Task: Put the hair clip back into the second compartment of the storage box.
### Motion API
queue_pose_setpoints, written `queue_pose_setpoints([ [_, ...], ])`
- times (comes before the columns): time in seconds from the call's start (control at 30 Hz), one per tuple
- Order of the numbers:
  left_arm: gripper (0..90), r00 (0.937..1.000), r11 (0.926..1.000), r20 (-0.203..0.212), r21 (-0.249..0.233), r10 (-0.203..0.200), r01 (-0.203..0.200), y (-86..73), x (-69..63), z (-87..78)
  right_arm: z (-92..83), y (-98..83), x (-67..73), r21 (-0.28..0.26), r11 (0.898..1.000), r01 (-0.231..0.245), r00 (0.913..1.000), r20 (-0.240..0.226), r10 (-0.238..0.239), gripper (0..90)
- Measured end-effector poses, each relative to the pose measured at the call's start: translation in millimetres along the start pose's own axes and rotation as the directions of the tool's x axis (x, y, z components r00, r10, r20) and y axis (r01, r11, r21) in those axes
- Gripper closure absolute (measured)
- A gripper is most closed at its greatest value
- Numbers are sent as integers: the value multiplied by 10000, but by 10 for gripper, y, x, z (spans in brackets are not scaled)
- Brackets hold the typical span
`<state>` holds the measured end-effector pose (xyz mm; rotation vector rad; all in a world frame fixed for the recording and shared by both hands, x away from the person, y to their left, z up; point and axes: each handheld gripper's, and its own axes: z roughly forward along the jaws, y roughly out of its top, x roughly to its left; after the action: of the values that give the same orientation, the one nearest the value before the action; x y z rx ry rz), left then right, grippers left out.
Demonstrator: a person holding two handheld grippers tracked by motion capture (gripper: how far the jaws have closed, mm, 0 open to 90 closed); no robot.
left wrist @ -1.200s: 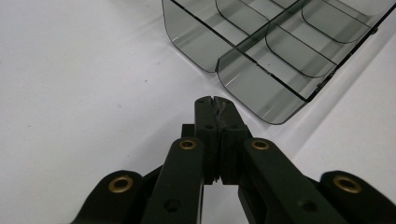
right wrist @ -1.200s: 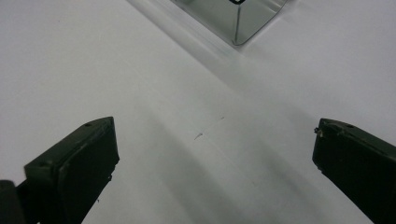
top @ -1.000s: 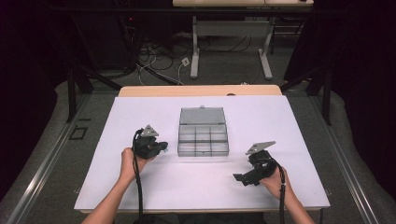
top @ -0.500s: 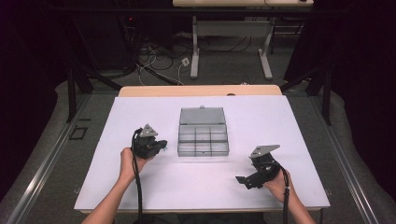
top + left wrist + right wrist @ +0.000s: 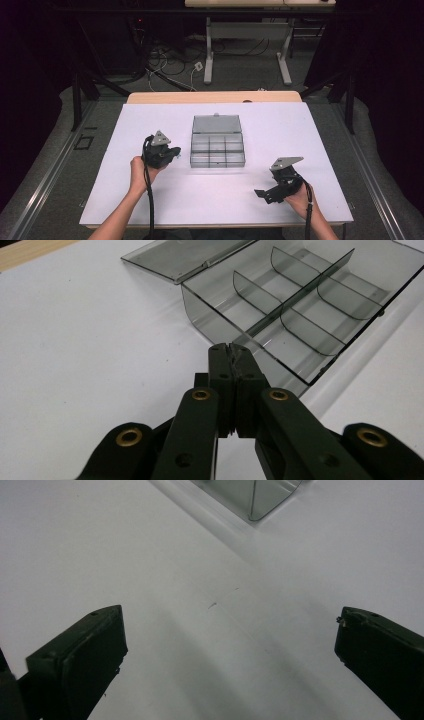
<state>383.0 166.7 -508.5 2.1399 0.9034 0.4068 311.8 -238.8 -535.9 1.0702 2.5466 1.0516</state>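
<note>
A clear grey compartment box (image 5: 217,151) lies in the middle of the white table (image 5: 125,150), its lid (image 5: 216,124) folded open behind it. Several curved dividers split its empty tray (image 5: 300,305). My left gripper (image 5: 175,152) rests on the table just left of the box and points at it. Its jaws (image 5: 231,347) are shut with nothing between them, close to the box's near corner. My right gripper (image 5: 267,192) sits at the near right of the table, apart from the box. It (image 5: 230,625) stands wide open over bare tabletop, with a box corner (image 5: 255,495) far ahead.
A wooden strip (image 5: 215,96) borders the table's far edge. Beyond it stand desk legs (image 5: 209,55) and loose cables (image 5: 170,60) on the floor. Dark curtains close off both sides.
The right gripper has drifted slightly toward the table's near right corner. The left gripper and the box have kept still.
</note>
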Motion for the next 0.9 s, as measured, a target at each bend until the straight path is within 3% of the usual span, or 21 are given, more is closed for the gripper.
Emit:
queue_pose_setpoints([
  [0.1,893,10000,9999,-62,-150,58,-59,27,-27,6,-8,5,-2,249,9997,67,10000,29,-68,0],
  [0.9,893,9997,9968,19,-761,254,-252,200,-161,49,18,4,-17,85,9999,110,9998,158,-111,0],
])
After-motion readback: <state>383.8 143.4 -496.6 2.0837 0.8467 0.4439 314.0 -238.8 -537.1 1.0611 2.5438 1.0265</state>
